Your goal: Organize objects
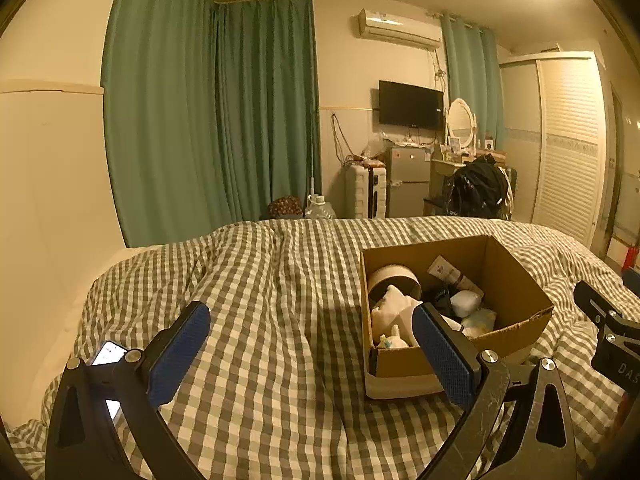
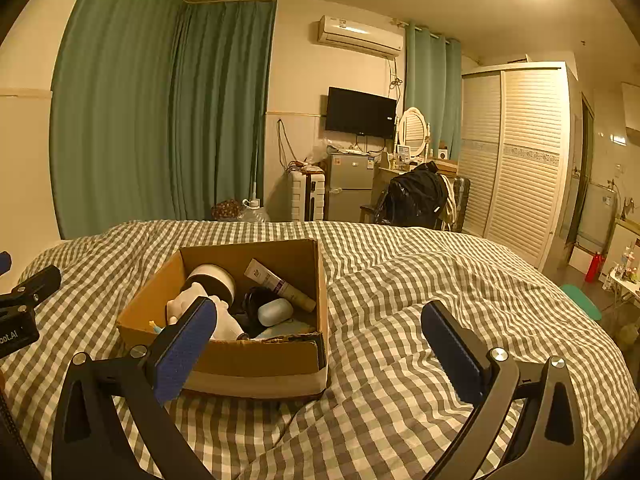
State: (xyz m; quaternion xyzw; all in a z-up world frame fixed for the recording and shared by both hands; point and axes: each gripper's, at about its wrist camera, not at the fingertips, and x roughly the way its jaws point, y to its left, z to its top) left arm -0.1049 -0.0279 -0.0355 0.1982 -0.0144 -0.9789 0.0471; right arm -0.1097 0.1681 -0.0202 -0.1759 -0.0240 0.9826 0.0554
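Both pairs of blue-padded fingers stand wide apart with nothing between them: the left gripper [image 1: 312, 344] hangs over bare checked bedding, its right finger overlapping the near left corner of the cardboard box [image 2: 280, 356] in its own view, and the right gripper [image 2: 320, 336] hangs just this side of the box with its left finger across the box's near wall. The box sits on the gingham duvet [image 2: 420, 320] and already holds a white plush toy [image 2: 192, 300], a round white-and-dark canister [image 2: 212, 276], a tube [image 2: 280, 284], a pale blue oval case [image 2: 275, 311] and some dark items I cannot make out. No loose object shows on the bed apart from a lit phone [image 1: 108, 354] at the left gripper's base, so this looks like a pause between picks, or the end of the packing. The next move would call for finding whatever remains and bringing one gripper to it. Readable writing is scant: partial letters "DAS" and "ootAI" on the neighbouring gripper bodies; the tube's label and the air conditioner's badge are too small to read.
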